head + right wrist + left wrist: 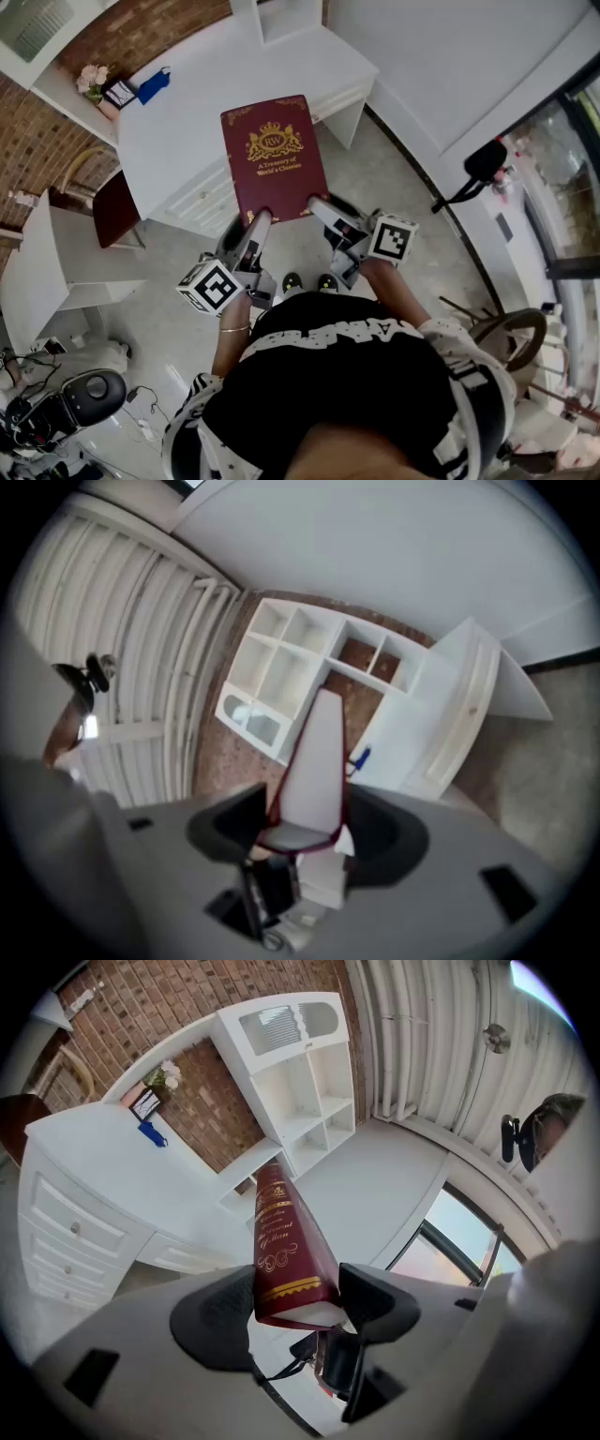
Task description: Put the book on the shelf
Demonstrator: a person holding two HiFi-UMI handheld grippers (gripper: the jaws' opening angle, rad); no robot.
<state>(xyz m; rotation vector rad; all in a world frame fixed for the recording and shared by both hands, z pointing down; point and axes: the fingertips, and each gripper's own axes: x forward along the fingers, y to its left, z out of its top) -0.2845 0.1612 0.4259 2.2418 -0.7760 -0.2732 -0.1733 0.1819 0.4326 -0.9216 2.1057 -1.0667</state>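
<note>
Furniture round the white desk point(187, 122) comes first. A white shelf unit point(305, 1082) of open cubbies stands on the desk's far end, against the brick wall point(37, 141). On a ledge along the desk's back, by that wall, sit a small bunch of flowers point(92, 80), a little framed picture point(119, 94) and a blue object point(153, 86) whose kind I cannot make out. All three lie off to the desk's left side, well apart from the shelf unit. A brown chair point(114, 208) is pushed in at the desk's left end, and drawers point(211, 192) run along the desk's front.

The book point(274, 155), dark red with gold lettering, is held flat in the air, cover up, over the desk's front edge. Its far end reaches over the desk top toward the shelf unit.

Both claws grip it at the end farthest from the desk. The left gripper point(255, 220) is clenched on the near left corner, and its own view shows the spine pinched between the two pads. The right gripper point(317, 204) is clenched on the near right corner, where its own view shows the pale page edge squeezed between its jaws. The two claws sit just beside each other, with the rest of the book stretching away from them over the desk.
</note>
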